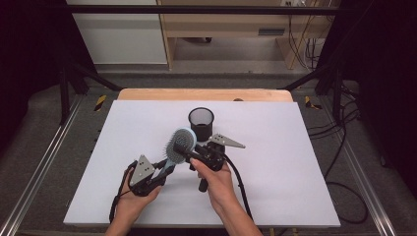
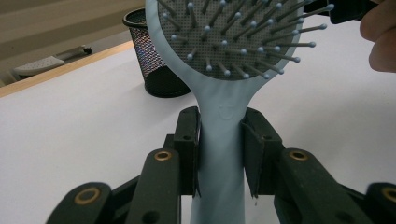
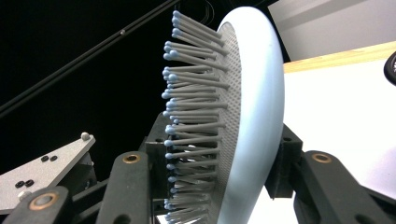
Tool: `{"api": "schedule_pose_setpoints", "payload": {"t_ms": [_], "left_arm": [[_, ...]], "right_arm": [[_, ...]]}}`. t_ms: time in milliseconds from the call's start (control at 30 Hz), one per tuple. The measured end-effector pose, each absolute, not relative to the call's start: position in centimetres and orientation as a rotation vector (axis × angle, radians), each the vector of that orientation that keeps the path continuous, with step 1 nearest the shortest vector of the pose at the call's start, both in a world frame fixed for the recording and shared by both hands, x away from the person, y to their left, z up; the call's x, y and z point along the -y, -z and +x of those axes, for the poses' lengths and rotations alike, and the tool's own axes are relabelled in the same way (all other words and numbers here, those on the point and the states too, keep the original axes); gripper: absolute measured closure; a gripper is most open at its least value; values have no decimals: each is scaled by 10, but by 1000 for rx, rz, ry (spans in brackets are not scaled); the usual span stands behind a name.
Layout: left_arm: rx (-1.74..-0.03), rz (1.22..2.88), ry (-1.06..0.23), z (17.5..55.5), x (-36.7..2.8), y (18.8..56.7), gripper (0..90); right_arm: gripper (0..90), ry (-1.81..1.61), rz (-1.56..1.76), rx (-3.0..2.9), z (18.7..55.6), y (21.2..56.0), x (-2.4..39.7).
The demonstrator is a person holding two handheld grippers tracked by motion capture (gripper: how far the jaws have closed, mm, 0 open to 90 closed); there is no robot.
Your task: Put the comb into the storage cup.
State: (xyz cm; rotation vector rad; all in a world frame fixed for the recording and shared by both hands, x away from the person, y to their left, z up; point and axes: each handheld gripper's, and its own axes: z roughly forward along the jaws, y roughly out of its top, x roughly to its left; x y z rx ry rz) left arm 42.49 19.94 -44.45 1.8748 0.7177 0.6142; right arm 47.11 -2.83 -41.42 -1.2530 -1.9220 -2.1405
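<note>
Pale blue plastic, the hairbrush (image 1: 178, 145) is held up off the table between both tools. The left gripper (image 1: 163, 168) sits low and toward the person, gripped in the left hand (image 1: 132, 196), pointing up and away; its jaws are clamped on the brush's handle, pads pressed flat against both sides just below the neck, as the left gripper view shows (image 2: 219, 154). The right gripper (image 1: 189, 151) comes in from the other side, held in the right hand (image 1: 215, 182) with the wrist turned so the jaws straddle the brush head; in the right gripper view one jaw sits among the bristles (image 3: 196, 121) and the other behind the smooth back of the head. Whether those pads already press on the head I cannot tell.

Just beyond the brush head, away from the person, a black mesh cup (image 1: 201, 123) stands upright on the white table top (image 1: 295, 162), near the right gripper's grey plate. The white sheet lies on a wooden board whose far edge shows past the cup. Beyond it are a grey floor, pale cabinets and loose cables; dark curtains and metal rails flank the table.

To either side of the tools the white surface lies bare out to its edges, with wide room on the right gripper's outer side and on the left gripper's outer side.
</note>
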Motion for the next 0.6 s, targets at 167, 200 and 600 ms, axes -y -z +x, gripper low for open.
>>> {"api": "schedule_pose_setpoints", "payload": {"t_ms": [167, 200, 600], "left_arm": [[-727, 1872, -606, 425, -198, 446, 693], [-731, 1872, -606, 426, -198, 446, 691], [-746, 1865, -609, 427, -201, 448, 687]], "right_arm": [[552, 2149, -1252, 1932, 469, 414, 29], [553, 2148, -1251, 1935, 469, 414, 28], [554, 2140, -1274, 1925, 471, 416, 24]]}}
